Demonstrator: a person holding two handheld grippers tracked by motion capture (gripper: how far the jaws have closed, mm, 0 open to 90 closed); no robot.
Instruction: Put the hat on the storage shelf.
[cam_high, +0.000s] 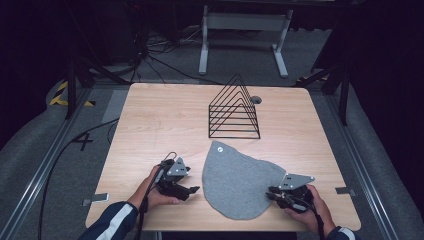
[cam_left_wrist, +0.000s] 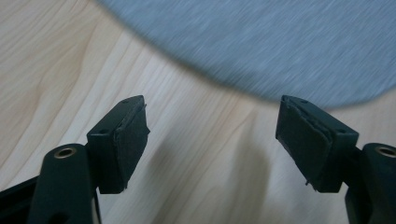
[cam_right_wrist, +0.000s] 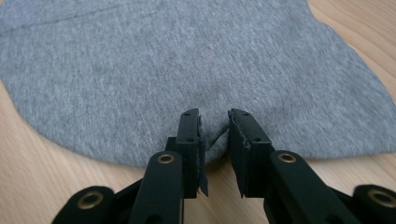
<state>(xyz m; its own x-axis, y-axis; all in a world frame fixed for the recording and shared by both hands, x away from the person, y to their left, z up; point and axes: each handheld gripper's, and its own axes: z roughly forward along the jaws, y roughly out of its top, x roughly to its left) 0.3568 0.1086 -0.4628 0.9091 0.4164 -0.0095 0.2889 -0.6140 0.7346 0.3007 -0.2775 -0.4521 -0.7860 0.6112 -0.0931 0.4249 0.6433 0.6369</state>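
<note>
Navy sleeves with white stripe, black left gripper (cam_high: 192, 189), grey plate, brass screws

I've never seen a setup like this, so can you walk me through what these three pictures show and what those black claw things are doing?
A person sits at a wooden table and holds a hand-held gripper in each hand; there is no robot arm. The high view looks down from above. The other two pictures come from small cameras riding on each gripper, looking along its two black jaws.

On the table lie a grey fabric piece, rounded like a hood or cap, and behind it a black wire rack.

The left gripper has its jaws apart over bare wood, just short of the cloth's edge, holding nothing. The right gripper has its jaws nearly together, pinching a small fold at the cloth's edge.
</note>
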